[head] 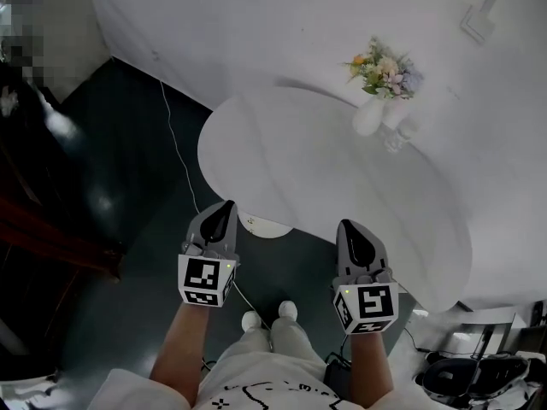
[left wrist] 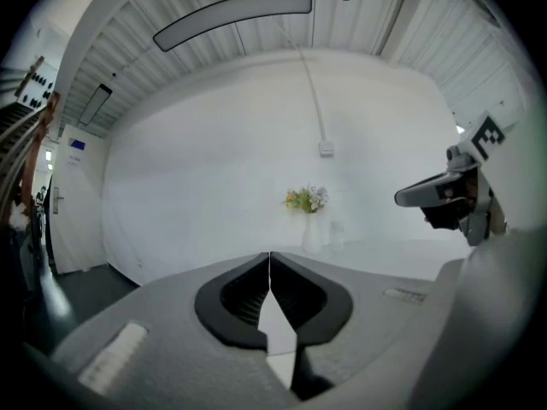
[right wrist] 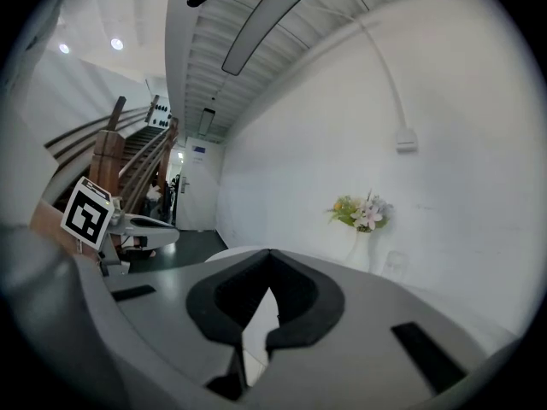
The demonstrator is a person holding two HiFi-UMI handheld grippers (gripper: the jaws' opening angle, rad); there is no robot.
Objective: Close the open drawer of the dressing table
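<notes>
The white dressing table (head: 291,173) has a rounded top and stands against the white wall. No drawer shows in any view. My left gripper (head: 224,205) hovers over the floor just before the table's near edge, jaws pressed together with nothing in them. My right gripper (head: 350,225) is level with it, at the table's front rim, also shut and empty. In the left gripper view the left gripper (left wrist: 270,254) points at the tabletop (left wrist: 367,259) with the vase behind it. The right gripper (right wrist: 269,253) faces the same way.
A white vase (head: 369,114) of flowers (head: 385,72) and a small glass (head: 396,135) stand at the table's back. A thin cable (head: 175,135) runs over the dark floor on the left. Black gear (head: 466,378) lies at bottom right. A wooden staircase (right wrist: 128,161) rises far left.
</notes>
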